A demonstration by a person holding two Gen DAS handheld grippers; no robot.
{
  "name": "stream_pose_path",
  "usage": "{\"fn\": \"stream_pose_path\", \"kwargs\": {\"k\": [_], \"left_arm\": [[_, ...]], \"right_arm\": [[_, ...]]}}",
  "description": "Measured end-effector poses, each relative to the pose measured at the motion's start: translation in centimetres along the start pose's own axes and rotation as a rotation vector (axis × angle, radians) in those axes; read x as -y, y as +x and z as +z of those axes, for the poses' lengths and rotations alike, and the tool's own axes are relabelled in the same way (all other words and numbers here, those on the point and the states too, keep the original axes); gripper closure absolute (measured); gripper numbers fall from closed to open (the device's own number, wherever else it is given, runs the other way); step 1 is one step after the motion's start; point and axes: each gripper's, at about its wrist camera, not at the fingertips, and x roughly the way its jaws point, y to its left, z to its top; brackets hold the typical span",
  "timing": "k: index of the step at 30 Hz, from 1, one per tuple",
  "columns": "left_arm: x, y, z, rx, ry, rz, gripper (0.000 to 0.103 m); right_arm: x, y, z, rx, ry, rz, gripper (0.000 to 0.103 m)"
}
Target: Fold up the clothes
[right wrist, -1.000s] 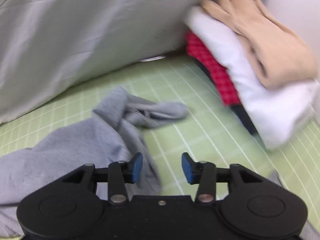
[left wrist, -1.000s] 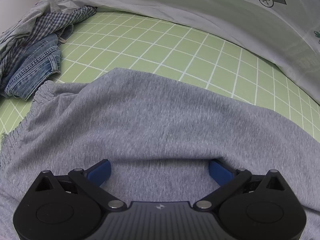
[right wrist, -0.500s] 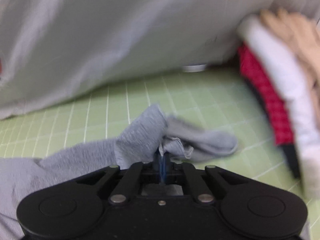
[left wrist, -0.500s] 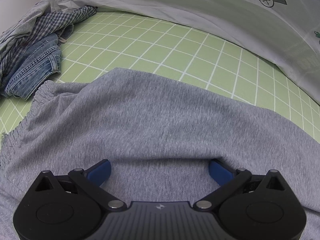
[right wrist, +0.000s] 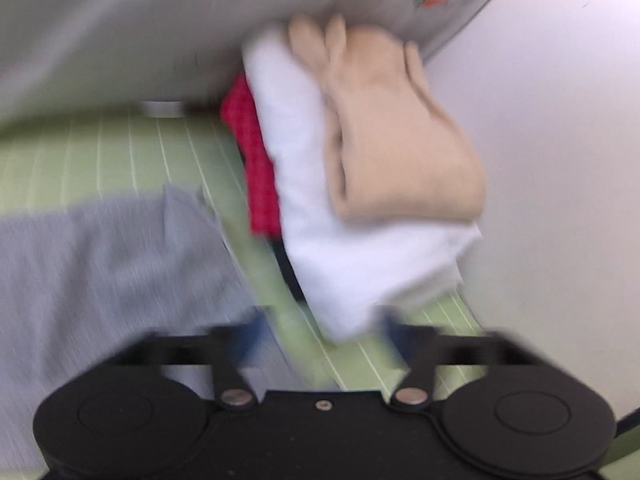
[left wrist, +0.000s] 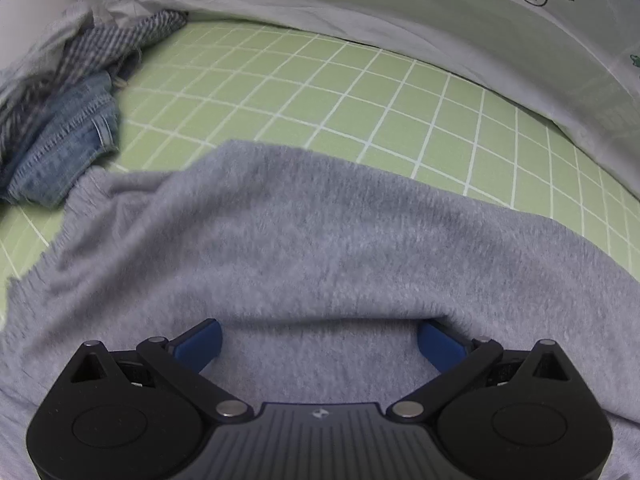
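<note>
A grey knit garment (left wrist: 320, 248) lies spread on the green grid mat (left wrist: 360, 92). My left gripper (left wrist: 320, 344) is open, its blue fingers wide apart and resting on the grey cloth. In the right wrist view the same grey garment (right wrist: 108, 256) lies at the left, its edge near my left finger. My right gripper (right wrist: 320, 340) is open and empty, blurred by motion, over the mat (right wrist: 120, 152) beside the garment's right edge.
A heap of denim and checked clothes (left wrist: 68, 120) lies at the far left. A white sheet (left wrist: 360, 12) runs along the back. A stack of folded clothes, beige (right wrist: 392, 128) on white (right wrist: 340, 256) on red (right wrist: 256, 160), stands at the right.
My right gripper, shut on a grey cloth end half a second ago, has opened and let it go, swinging right toward the folded stack. The left gripper shifted slightly.
</note>
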Motion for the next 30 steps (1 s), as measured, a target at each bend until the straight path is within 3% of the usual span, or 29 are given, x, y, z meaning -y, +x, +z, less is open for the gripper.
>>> {"fn": "stream_pose_path", "kwargs": {"k": [4, 8, 12, 14, 16, 17, 18, 19, 20, 21, 22, 26, 28, 30], "left_arm": [[0.0, -0.4, 0.6, 0.023, 0.017, 0.006, 0.000], [-0.5, -0.1, 2.4, 0.055, -0.004, 0.003, 0.000], [-1.3, 0.8, 4.1, 0.050, -0.064, -0.014, 0.000], [-1.6, 1.4, 4.5, 0.036, -0.085, -0.027, 0.002], [-1.7, 2.0, 4.8, 0.018, -0.095, -0.038, 0.012], [-1.7, 2.2, 4.9, 0.008, -0.098, -0.042, 0.022], [-1.6, 2.5, 5.0, 0.001, -0.095, -0.043, 0.033], [-1.5, 2.5, 5.0, 0.015, -0.089, -0.029, 0.037], [-1.4, 2.5, 5.0, 0.028, -0.082, -0.017, 0.054], [-1.4, 2.4, 5.1, 0.040, -0.075, -0.020, 0.082], [-1.4, 2.3, 5.3, 0.053, -0.071, -0.023, 0.098], [-2.9, 1.7, 6.5, 0.120, -0.143, -0.032, 0.098], [-3.9, 1.3, 7.2, 0.150, -0.175, -0.018, 0.098], [-4.1, 1.2, 7.7, 0.150, -0.179, 0.009, 0.081]], "right_arm": [[-1.6, 1.2, 2.1, 0.030, 0.114, 0.261, 0.010], [-4.6, 5.1, 3.5, 0.020, 0.159, 0.351, 0.010], [-5.6, 9.4, 4.5, -0.057, 0.209, 0.369, 0.017], [-5.6, 11.0, 4.9, -0.100, 0.233, 0.352, 0.033], [-5.1, 11.6, 4.9, -0.113, 0.250, 0.363, 0.044], [-4.9, 11.8, 5.0, -0.111, 0.255, 0.372, 0.075], [-4.7, 12.0, 5.1, -0.111, 0.252, 0.382, 0.087], [-4.7, 11.9, 5.2, -0.108, 0.231, 0.390, 0.100], [-4.7, 11.6, 5.6, -0.080, 0.209, 0.383, 0.100], [-4.6, 11.0, 6.2, -0.036, 0.179, 0.369, 0.100], [-4.5, 10.5, 6.9, 0.008, 0.150, 0.354, 0.101], [-4.3, 8.7, 10.7, 0.188, 0.096, 0.278, 0.101], [-4.1, 8.4, 12.5, 0.273, 0.123, 0.282, 0.100], [-4.1, 8.4, 13.8, 0.288, 0.142, 0.308, 0.080]]}}
